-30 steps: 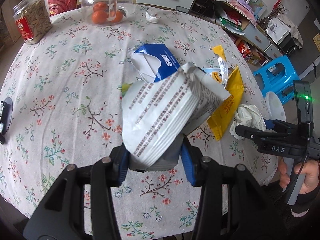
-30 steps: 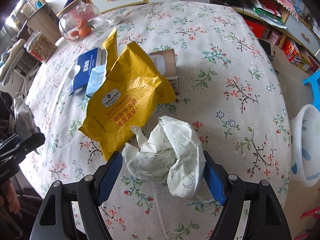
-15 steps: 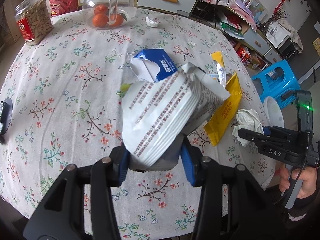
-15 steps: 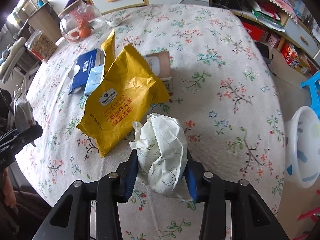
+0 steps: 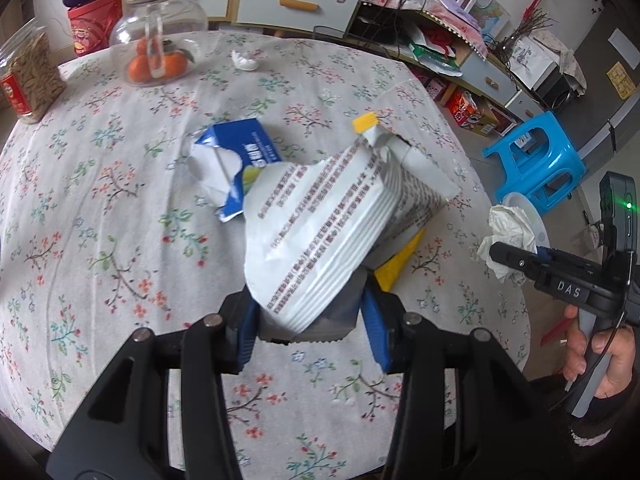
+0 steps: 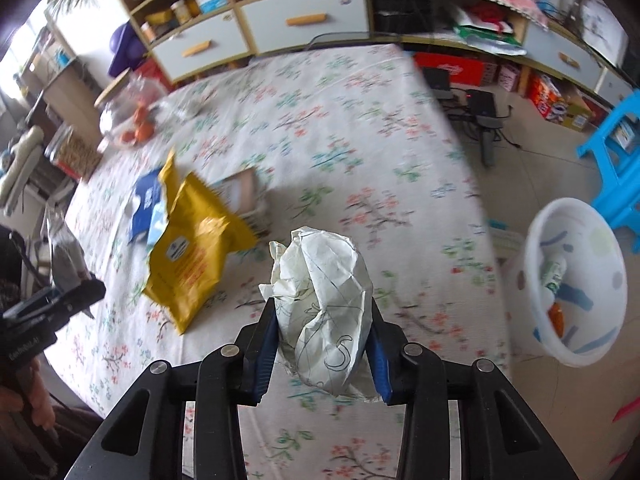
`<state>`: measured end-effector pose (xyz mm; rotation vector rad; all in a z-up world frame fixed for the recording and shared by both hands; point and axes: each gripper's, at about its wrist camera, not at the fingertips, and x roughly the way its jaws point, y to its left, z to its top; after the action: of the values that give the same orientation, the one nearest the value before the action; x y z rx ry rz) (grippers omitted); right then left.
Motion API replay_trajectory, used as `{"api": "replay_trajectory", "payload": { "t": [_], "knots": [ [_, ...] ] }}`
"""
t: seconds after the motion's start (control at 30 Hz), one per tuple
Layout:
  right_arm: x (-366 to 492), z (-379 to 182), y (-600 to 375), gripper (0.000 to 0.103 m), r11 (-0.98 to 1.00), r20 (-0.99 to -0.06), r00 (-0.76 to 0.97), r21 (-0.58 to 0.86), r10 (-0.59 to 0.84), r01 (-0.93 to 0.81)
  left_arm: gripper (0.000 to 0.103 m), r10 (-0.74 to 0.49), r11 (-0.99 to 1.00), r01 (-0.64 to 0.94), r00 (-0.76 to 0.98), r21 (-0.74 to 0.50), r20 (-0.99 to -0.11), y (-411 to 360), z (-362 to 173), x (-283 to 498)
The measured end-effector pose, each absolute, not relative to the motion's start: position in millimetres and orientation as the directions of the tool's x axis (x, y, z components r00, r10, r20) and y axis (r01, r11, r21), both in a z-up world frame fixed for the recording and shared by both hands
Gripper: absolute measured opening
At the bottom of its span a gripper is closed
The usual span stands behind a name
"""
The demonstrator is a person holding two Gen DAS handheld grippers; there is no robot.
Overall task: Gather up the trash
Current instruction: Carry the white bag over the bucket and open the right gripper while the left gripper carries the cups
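Glass jar [image 5: 158, 50] with oranges sits upper left of the left wrist view, beside a seed jar [image 5: 28, 76] at the far edge: kept goods, pushed to the back of the table [image 5: 100, 208] and likely not trash. Blue carton [image 5: 234, 156], torn open, lies mid-table, still to be collected.

Centre of that view: the left gripper [image 5: 312, 320] is clamped on the lower end of a white printed bag [image 5: 320, 236], which stands up clear of the cloth. Held by the base so the open mouth points away, probably so nothing spills.

Right wrist view, left part: a yellow bag [image 6: 192, 256] lies flat on the cloth with a small brown box [image 6: 242, 196] just behind it (both untouched). Centre: the right gripper [image 6: 324, 340] has just been closing and now squeezes a crumpled paper ball [image 6: 326, 304] between its pads, lifted off the table. Far right, on the floor past the table edge, a white bin [image 6: 576, 284] already holds scraps; both loads look bound there.
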<state>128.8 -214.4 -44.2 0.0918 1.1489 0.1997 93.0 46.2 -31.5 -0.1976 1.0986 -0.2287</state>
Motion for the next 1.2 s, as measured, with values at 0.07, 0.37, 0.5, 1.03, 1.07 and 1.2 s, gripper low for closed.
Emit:
{"api": "replay_trajectory", "payload": {
  "t": [0.07,0.37,0.5,1.03,1.07,1.2],
  "knots": [
    [129.2,-40.4,-230.7,0.040,0.979,-0.891,0.406,0.189,0.206,-0.081,0.048,-0.285,0.958,0.094,0.435,-0.272,-0.854,38.4,-31.9,96.7],
    [129.5,-26.6,-304.5,0.040,0.971,-0.871,0.456,0.231,0.181,0.056,0.048,-0.319,0.948,0.134,0.414,-0.289,-0.853,-0.5,-35.6,113.0],
    [126.7,-25.2,-341.8,0.040,0.962,-0.869,0.470,0.241,0.155,0.127,0.048,-0.334,0.942,0.157,0.405,-0.295,-0.851,-20.6,-36.6,117.2],
    [123.0,-52.7,-459.4,0.043,0.917,-0.903,0.428,0.199,0.034,0.347,0.048,-0.379,0.917,0.267,0.358,-0.295,-0.854,-103.9,-41.8,130.3],
    [123.8,-54.3,-462.2,0.044,0.914,-0.903,0.429,0.199,0.030,0.354,0.048,-0.379,0.916,0.273,0.355,-0.293,-0.855,-108.9,-42.5,130.9],
    [127.1,-58.8,-474.1,0.070,0.900,-0.903,0.429,0.199,0.015,0.388,0.048,-0.378,0.910,0.305,0.338,-0.280,-0.862,-132.5,-44.9,135.6]
  ]
}}
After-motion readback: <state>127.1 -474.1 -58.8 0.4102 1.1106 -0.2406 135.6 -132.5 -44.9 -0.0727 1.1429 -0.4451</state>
